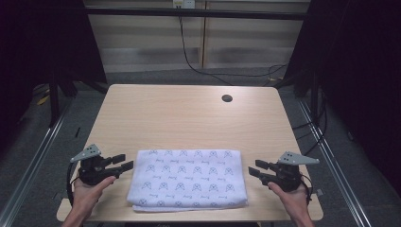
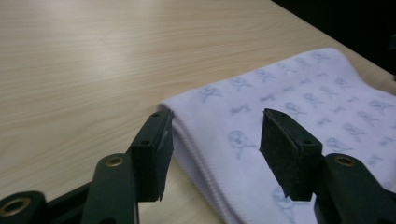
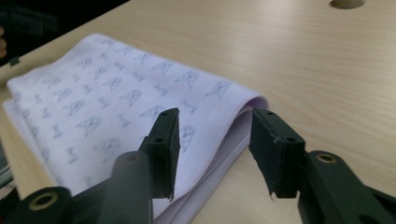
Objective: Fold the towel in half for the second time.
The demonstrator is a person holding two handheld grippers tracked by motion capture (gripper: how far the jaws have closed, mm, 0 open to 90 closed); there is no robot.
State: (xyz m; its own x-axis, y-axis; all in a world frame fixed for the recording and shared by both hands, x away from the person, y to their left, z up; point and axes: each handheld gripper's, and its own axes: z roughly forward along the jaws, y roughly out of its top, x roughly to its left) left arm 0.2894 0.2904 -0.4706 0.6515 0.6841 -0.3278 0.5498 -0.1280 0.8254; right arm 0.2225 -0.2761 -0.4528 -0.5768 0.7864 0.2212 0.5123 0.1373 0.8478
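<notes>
A folded white towel (image 1: 188,178) printed with small blue-grey motifs lies flat on the near part of the light wooden table (image 1: 189,118), its long side running across, its front edge close to the table's near edge. The far part of the tabletop is bare wood, with a round cable hole (image 1: 227,98) toward the far right.

The person's left hand (image 1: 90,191) holds the left gripper (image 1: 124,162) just beside the towel's left edge, jaws pointing inward at it. In the left gripper view the jaws stand apart: one pad sits beside the towel's far-left corner over bare wood, the other hangs over the printed cloth, and the stacked layers of the fold (image 2: 201,158) run between them. Whether either pad touches the cloth I cannot tell.

The right hand (image 1: 294,198) holds the right gripper (image 1: 254,168) just off the towel's right edge, pointing inward likewise. In the right gripper view its jaws are also apart, one over the printed top, one over the table, with the towel's rounded corner (image 3: 243,109) and layered edge between them.

A grey three-cornered plate (image 1: 87,152) tops each gripper.
</notes>
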